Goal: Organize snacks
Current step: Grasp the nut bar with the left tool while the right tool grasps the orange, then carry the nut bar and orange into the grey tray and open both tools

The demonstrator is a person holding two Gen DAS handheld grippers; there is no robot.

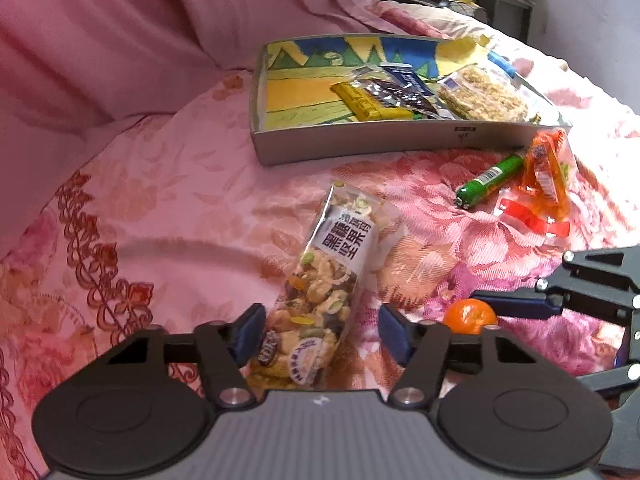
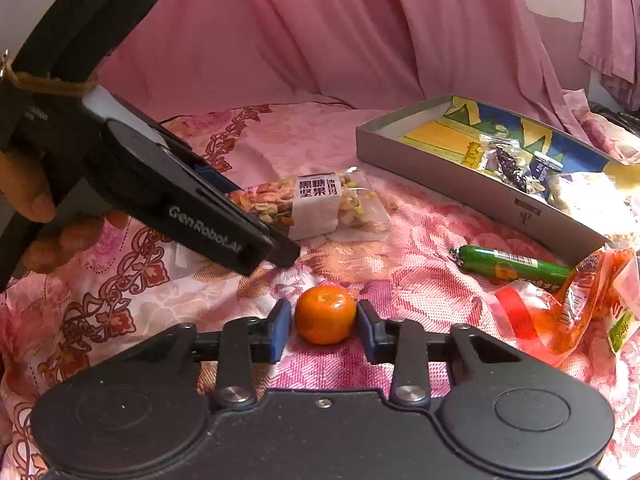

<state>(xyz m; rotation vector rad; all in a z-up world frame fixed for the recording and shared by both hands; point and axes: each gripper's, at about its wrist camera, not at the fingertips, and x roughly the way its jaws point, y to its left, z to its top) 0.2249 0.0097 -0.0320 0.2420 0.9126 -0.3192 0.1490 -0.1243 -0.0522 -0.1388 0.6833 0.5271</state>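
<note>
A clear packet of mixed-nut bars point(image 1: 320, 292) lies on the pink flowered bedspread. Its near end sits between the fingers of my left gripper point(image 1: 320, 338). The left pad point(image 1: 250, 334) is at the wrapper's edge and the right pad stands off it, so this gripper is open. A small mandarin orange point(image 2: 326, 314) rests between the blue pads of my right gripper point(image 2: 324, 330), with only a sliver of cloth showing on each side. The grey tray point(image 1: 360, 142) with a painted lining holds several wrapped snacks.
A green sausage stick point(image 2: 516, 265) and an orange-red snack bag point(image 2: 560, 312) lie in front of the tray's near wall. A hand point(image 2: 28, 192) holds the left gripper's handle at the left. Pink curtain folds hang behind the bed.
</note>
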